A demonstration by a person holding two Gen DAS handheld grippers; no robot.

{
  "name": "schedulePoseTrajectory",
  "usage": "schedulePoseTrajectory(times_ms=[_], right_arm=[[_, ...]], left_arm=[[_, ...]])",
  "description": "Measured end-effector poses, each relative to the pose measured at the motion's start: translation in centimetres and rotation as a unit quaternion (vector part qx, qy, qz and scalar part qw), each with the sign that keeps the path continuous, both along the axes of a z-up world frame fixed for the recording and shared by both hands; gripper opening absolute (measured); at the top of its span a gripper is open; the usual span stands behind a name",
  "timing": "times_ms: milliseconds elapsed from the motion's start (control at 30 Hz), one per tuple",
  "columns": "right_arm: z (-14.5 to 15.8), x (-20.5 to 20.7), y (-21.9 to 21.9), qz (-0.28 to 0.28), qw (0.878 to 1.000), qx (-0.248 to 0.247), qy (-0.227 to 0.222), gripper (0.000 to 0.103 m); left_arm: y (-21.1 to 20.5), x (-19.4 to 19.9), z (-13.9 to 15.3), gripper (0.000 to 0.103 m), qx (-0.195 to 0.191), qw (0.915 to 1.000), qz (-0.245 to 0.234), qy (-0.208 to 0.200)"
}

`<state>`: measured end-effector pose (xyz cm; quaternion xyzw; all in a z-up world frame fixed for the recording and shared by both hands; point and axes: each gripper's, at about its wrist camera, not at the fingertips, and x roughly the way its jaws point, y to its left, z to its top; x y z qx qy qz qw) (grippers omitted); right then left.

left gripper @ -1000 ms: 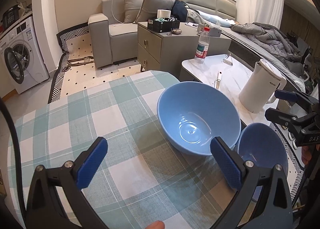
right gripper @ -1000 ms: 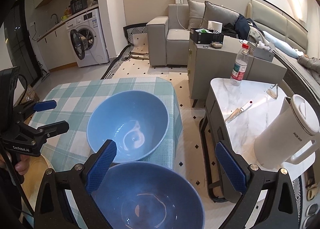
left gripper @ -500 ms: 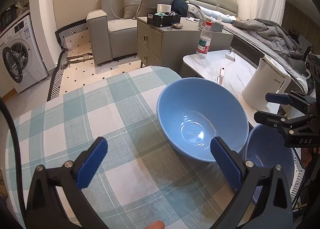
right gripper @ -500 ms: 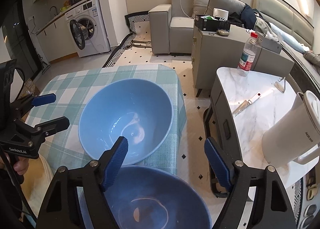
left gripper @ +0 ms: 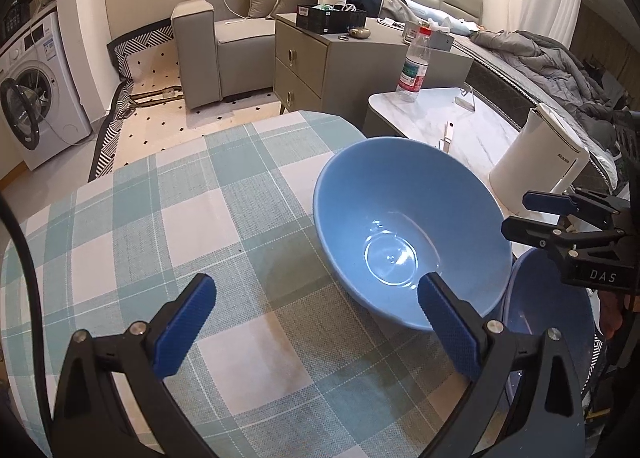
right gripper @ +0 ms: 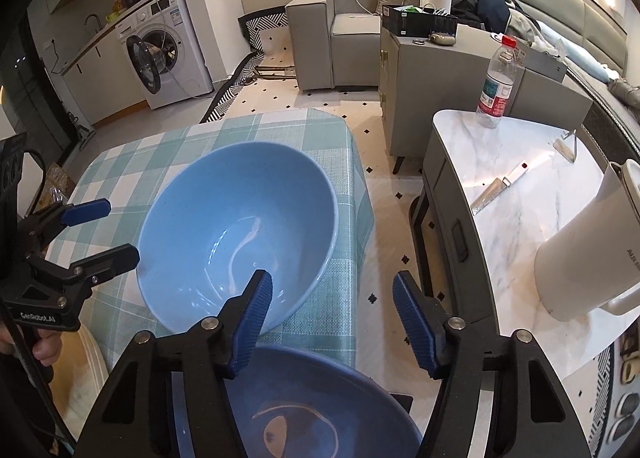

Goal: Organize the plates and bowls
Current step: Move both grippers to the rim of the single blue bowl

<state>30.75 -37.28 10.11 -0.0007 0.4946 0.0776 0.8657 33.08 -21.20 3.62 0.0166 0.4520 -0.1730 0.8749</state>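
The large light-blue bowl (right gripper: pixel 240 234) on the checked tablecloth (left gripper: pixel 168 217) serves as the landmark.

Nearest the right wrist camera, the right gripper (right gripper: pixel 332 322) is seen with its jaws closing: compared with 1 second ago, when the blue pads stood wide, the gap has narrowed to about half. Nothing is pressed between the pads yet. The far rim of the darker blue bowl (right gripper: pixel 320 410) (the one nearer than the landmark bowl, off the table's edge and lower) lies just below the fingertips, and the left pad (right gripper: pixel 252 322) overlaps the landmark bowl's near rim in the picture; whether either rim is touched cannot be told. Both bowls have also grown larger in this view than they were 1 second ago, so the gripper has been brought lower and closer.

In the left wrist view, the left gripper (left gripper: pixel 316 322) is held released, its pads spread wide with only tablecloth and the landmark bowl's near left wall between them; nothing is grasped. The landmark bowl fills more of this view than it did 1 second ago.

Beyond the landmark bowl, on the marble side table (right gripper: pixel 500 161), a white kettle (right gripper: pixel 592 250) and a water bottle (right gripper: pixel 498 85) stand (not part of the task).

The narrowing of the right jaws is judged to signal a grasp on a bowl rim, probably so that the 2 bowls can be nested; no plate is in view.
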Motion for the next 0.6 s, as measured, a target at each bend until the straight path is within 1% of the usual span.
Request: schedulePoseTrajectory(times_ms=[67,100,300,433,467,500,567,600], right_arm=[[-0.2,0.3,0.1,0.002,1.0,0.001,0.005,0.059],[-0.3,0.3,0.2,0.004,1.0,0.0,0.007,0.059],[-0.9,0.9,0.3,0.008,1.0,0.007,0.016,0.059],[-1.4,1.3,0.5,0.008,1.0,0.005,0.024,0.052],[-1.5,1.3,0.6,0.008,1.0,0.003,0.024,0.051],[-1.6,1.3,0.6,0.009,1.0,0.003,0.025,0.05],[-1.7,1.4,0.6,0.009,1.0,0.003,0.025,0.048],[-1.8,1.5,0.7,0.01,1.0,0.003,0.027,0.046]], left_arm=[[-0.2,0.0,-0.1,0.095,-0.002,1.0,-0.005,0.002],[-0.3,0.0,-0.2,0.092,-0.002,0.9999,-0.009,0.005],[-0.7,0.1,-0.7,0.082,-0.005,0.9997,-0.02,0.014],[-1.0,0.3,-0.8,0.081,-0.003,0.9996,-0.025,0.015],[-1.1,0.2,-0.9,0.077,-0.003,0.9995,-0.026,0.015],[-1.1,0.3,-0.9,0.071,-0.003,0.9995,-0.026,0.016],[-1.2,0.4,-1.1,0.064,-0.002,0.9993,-0.03,0.021],[-1.3,0.5,-1.1,0.063,-0.001,0.9993,-0.03,0.022]])
